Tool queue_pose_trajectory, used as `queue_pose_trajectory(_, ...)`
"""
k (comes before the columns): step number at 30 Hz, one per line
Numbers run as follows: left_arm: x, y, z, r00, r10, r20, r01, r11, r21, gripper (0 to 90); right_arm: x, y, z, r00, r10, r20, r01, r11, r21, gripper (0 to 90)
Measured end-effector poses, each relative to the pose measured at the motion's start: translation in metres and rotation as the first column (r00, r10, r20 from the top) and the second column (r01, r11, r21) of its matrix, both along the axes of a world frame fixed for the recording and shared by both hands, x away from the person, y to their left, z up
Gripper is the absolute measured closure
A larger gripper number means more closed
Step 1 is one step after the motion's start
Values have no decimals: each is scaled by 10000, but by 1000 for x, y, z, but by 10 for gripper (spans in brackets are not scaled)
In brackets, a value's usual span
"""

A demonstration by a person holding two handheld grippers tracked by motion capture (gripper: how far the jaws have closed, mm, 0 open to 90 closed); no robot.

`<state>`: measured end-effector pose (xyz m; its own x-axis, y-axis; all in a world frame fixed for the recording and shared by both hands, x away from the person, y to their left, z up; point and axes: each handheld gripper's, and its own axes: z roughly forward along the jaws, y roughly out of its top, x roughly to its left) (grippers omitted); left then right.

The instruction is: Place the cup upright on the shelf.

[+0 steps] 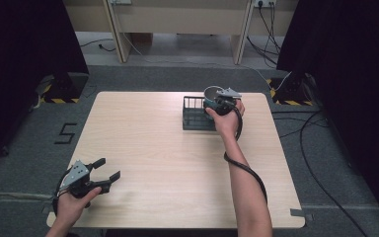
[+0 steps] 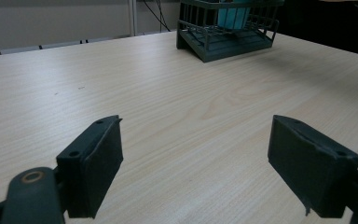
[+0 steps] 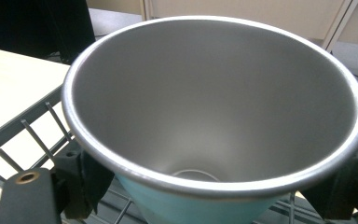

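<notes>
A teal cup (image 3: 205, 207) with a bare steel inside stands upright between the jaws of my right gripper (image 3: 214, 182), which is shut on its lower body. In the high view this right gripper (image 1: 220, 104) holds the cup (image 1: 212, 93) at the right end of a dark wire rack (image 1: 193, 114), at the table's far side. The rack (image 2: 223, 39) with the cup (image 2: 233, 16) in it also shows far off in the left gripper view. My left gripper (image 1: 106, 170) rests open near the front left corner, nothing between its pads (image 2: 95, 163).
The wooden table (image 1: 177, 163) is bare between the two grippers. Cables lie on the grey floor (image 1: 321, 148) to the right. Black curtains stand at both sides, and a yellow-black striped base (image 1: 59, 98) sits off the table's far left corner.
</notes>
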<state>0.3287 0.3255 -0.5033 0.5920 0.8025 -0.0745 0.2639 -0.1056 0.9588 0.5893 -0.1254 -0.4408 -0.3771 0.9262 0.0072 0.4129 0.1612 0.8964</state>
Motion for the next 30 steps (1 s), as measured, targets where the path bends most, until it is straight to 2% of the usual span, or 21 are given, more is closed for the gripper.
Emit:
queue_pose_trajectory(7,0,0,0,10000,-8,-20,8,10000,-3,172,-1,3,-4,9993,-132,-348,130,9999,-62,156)
queue_pose_trajectory(10,0,0,0,10000,-9,-10,9,10000,-12,172,-4,2,-5,9994,-216,-266,220,9996,166,155)
queue_pose_trajectory(17,0,0,0,10000,-13,-17,13,10000,16,172,-11,0,-1,9993,-259,-270,267,9991,314,156)
queue_pose_trajectory(30,0,-1,0,10000,-36,-16,36,10000,47,172,-27,-5,5,9993,-164,-332,171,9996,205,155)
